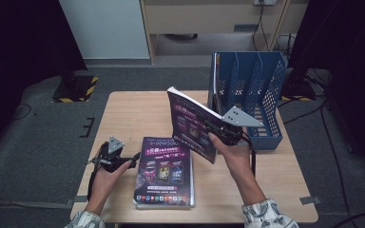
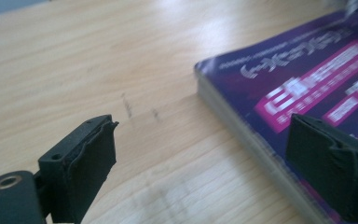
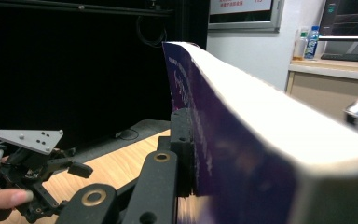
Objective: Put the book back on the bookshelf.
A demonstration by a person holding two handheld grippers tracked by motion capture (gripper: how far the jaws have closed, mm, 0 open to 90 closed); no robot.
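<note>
A purple book lies flat on the wooden table, near the front edge. My left gripper is at the book's left side, low over the table and open. In the left gripper view its jaws stand wide apart, one over bare wood and one in front of the book's cover, with nothing pressed between them. My right gripper is shut on a second purple book and holds it tilted above the table. In the right gripper view one jaw presses on that book's cover; the other jaw is hidden behind it.
A blue slotted file rack stands at the table's back right, just behind the raised book. In the right gripper view the left gripper and a hand appear at lower left. Dark floor with cables surrounds the table.
</note>
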